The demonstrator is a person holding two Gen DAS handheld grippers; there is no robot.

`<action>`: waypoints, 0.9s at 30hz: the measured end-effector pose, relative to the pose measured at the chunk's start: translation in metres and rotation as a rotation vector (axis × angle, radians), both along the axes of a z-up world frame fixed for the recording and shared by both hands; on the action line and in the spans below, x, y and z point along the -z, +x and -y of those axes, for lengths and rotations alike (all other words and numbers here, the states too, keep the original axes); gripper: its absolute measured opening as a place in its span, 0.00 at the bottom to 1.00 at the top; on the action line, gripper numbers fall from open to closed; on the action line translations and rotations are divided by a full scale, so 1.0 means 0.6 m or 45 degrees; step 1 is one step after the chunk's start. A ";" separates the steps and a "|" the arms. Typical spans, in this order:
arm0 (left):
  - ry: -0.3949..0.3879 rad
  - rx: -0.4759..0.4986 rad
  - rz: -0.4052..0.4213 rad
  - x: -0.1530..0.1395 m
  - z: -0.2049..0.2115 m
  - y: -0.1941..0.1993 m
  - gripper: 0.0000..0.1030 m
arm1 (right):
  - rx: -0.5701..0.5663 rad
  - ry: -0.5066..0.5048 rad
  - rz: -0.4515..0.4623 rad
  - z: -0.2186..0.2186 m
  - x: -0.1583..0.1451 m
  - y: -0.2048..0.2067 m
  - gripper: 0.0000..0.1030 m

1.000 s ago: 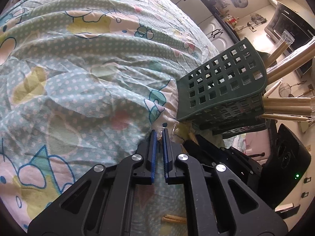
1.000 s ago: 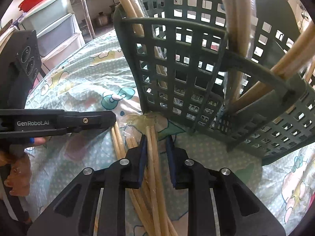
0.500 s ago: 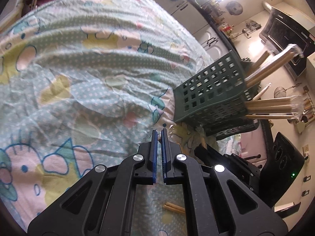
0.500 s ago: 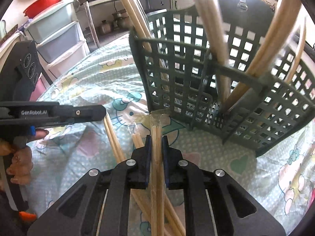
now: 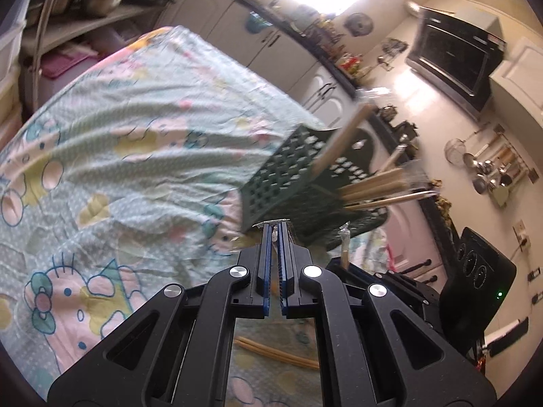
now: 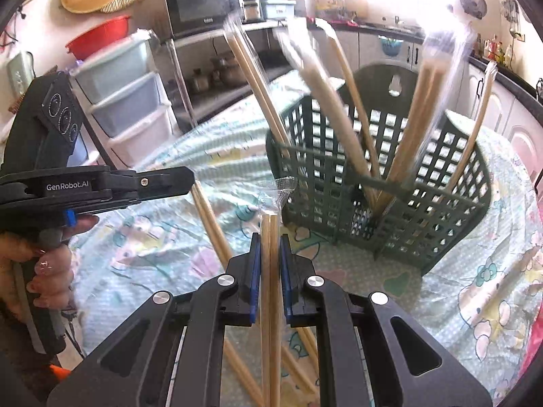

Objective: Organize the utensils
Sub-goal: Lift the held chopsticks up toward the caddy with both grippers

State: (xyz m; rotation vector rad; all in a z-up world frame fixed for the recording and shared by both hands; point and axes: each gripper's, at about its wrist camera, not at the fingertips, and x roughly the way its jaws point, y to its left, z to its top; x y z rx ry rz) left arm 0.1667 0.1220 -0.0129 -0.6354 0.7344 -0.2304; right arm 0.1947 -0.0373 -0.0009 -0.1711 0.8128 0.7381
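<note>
My right gripper is shut on a pair of wooden chopsticks in a clear wrapper, lifted off the cloth and pointing at the green lattice basket. Several wrapped chopstick pairs lean in that basket. My left gripper is shut on the crinkled wrapper end of another pair. In the right wrist view that pair hangs slanting down from the left gripper, held by a hand at the left. The basket lies just beyond the left fingertips.
More loose chopsticks lie on the patterned tablecloth below both grippers. Stacked plastic drawers, a red bowl and a microwave stand behind the table. Kitchen counters and an oven are on the far side.
The right gripper closed on a chopstick pair and lifted it. The left gripper rose too, pulling its pair up by the wrapper. Both views now look down on the basket from higher up.
</note>
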 end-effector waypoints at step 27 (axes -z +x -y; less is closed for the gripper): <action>0.023 0.250 0.232 -0.128 0.121 -0.019 0.00 | 0.132 0.181 0.194 0.122 -0.119 -0.050 0.10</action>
